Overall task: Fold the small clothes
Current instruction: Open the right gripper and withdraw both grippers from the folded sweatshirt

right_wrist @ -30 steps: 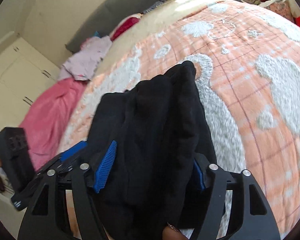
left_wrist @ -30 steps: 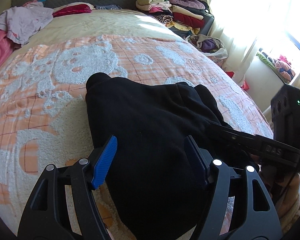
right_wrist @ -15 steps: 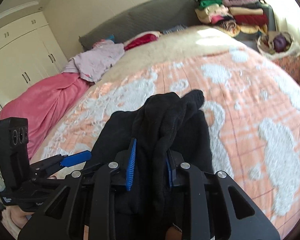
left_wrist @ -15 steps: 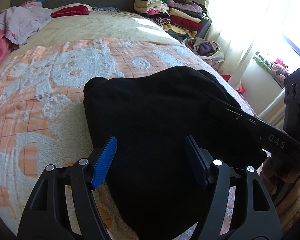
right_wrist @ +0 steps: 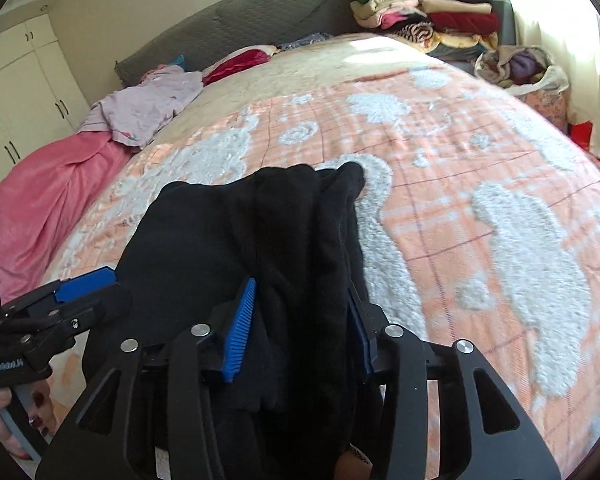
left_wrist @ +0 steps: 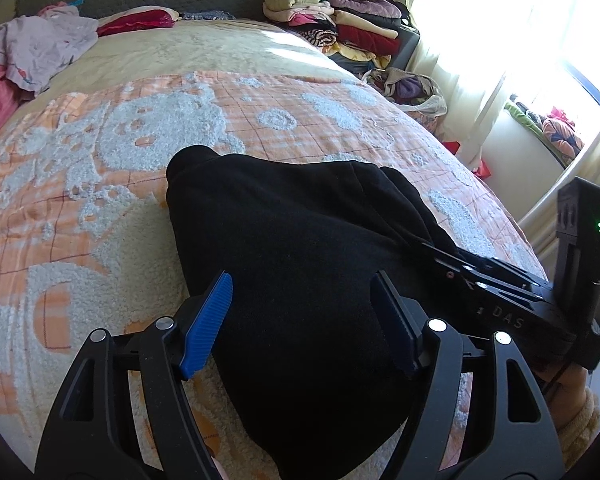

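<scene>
On the bed (left_wrist: 100, 216), the left gripper (left_wrist: 300, 320) hovers with jaws spread and opening over the black garment (left_wrist: 292, 248). The right gripper (right_wrist: 304, 328) has a fold of it between its opening jaws.

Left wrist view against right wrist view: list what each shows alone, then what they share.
Left wrist only: the window and the right tool's body from the side. Right wrist only: white wardrobe doors, the hand on the left tool. Both: black garment on the orange blanket, lilac clothing, the folded stack.
</scene>
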